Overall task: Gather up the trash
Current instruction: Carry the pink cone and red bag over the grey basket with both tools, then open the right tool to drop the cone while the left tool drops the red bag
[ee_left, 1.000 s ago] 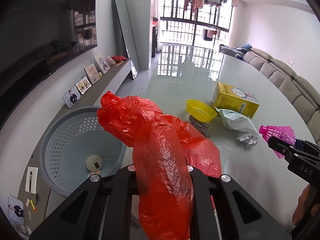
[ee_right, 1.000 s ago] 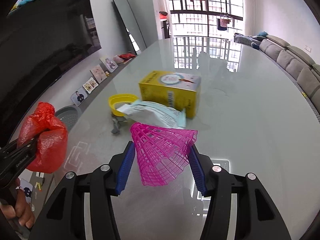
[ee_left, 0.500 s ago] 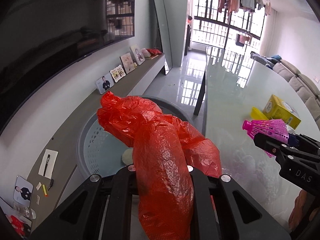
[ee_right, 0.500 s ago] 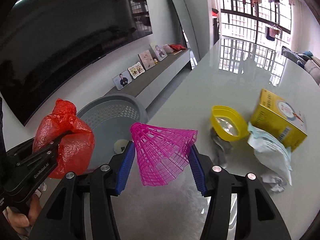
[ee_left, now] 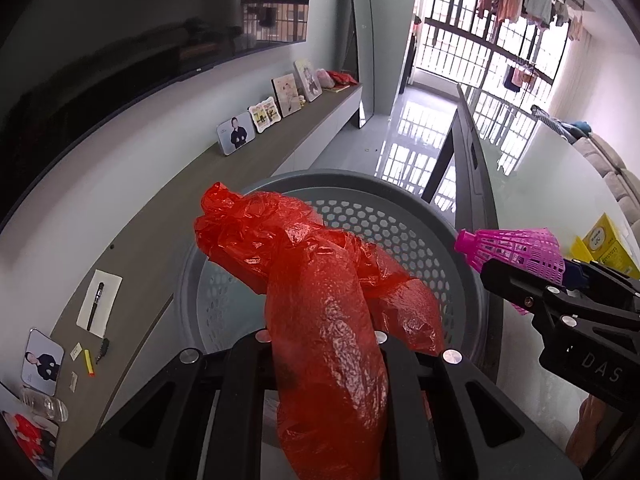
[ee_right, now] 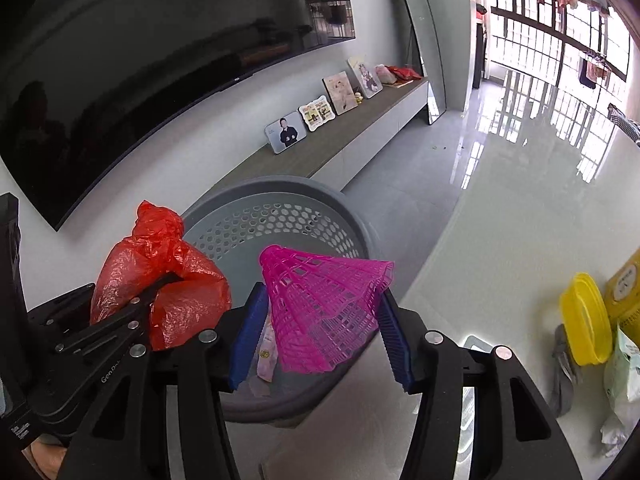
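The red plastic bag [ee_left: 320, 320] covers most of the basket [ee_left: 404, 224] floor in the left wrist view, so what's lying in there can't be made out. In the right wrist view the pink shuttlecock [ee_right: 324, 308] hides the rest, with just a scrap of pale wrapper [ee_right: 266, 354] peeking out under it, print too small to read. The yellow box [ee_right: 628, 292] is chopped off by the right edge. Faces in the photo frames [ee_right: 286, 132] are too tiny to tell.
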`<state>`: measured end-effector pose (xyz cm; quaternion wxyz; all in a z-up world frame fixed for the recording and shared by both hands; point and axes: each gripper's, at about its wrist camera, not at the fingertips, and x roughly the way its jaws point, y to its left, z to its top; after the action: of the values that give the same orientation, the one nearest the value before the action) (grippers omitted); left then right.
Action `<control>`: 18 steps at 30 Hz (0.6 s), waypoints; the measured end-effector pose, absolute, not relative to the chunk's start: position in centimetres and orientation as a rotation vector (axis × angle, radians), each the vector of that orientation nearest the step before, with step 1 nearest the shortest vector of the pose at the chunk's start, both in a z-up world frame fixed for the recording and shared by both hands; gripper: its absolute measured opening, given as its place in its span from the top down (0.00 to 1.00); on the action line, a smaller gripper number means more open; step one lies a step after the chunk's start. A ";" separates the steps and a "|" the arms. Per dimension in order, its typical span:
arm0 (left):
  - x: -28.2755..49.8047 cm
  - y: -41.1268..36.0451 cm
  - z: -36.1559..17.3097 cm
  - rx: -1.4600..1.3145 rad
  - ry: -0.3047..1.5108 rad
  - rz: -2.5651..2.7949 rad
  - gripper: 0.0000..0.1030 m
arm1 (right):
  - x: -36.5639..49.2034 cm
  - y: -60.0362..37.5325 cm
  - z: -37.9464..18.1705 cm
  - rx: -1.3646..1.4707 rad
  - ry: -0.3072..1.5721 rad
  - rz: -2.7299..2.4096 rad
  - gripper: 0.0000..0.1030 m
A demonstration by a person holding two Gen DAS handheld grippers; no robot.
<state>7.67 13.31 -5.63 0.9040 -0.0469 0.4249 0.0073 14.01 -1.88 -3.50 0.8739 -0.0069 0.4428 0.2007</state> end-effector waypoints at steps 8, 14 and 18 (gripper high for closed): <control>8.4 14.4 -6.7 -0.110 0.903 0.035 0.81 | 15.1 -0.5 -4.7 -0.031 0.941 0.432 0.45; 7.9 14.7 -6.6 -0.117 0.894 0.077 0.47 | 14.9 -1.4 -4.7 -0.026 0.941 0.428 0.37; 7.7 14.7 -6.4 -0.115 0.895 0.098 0.43 | 15.0 -1.9 -4.7 -0.017 0.946 0.421 0.36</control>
<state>7.72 14.74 -6.44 0.8987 -0.0556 0.4324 0.0472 15.02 -1.90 -4.69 0.8688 -0.0080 0.4523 0.2014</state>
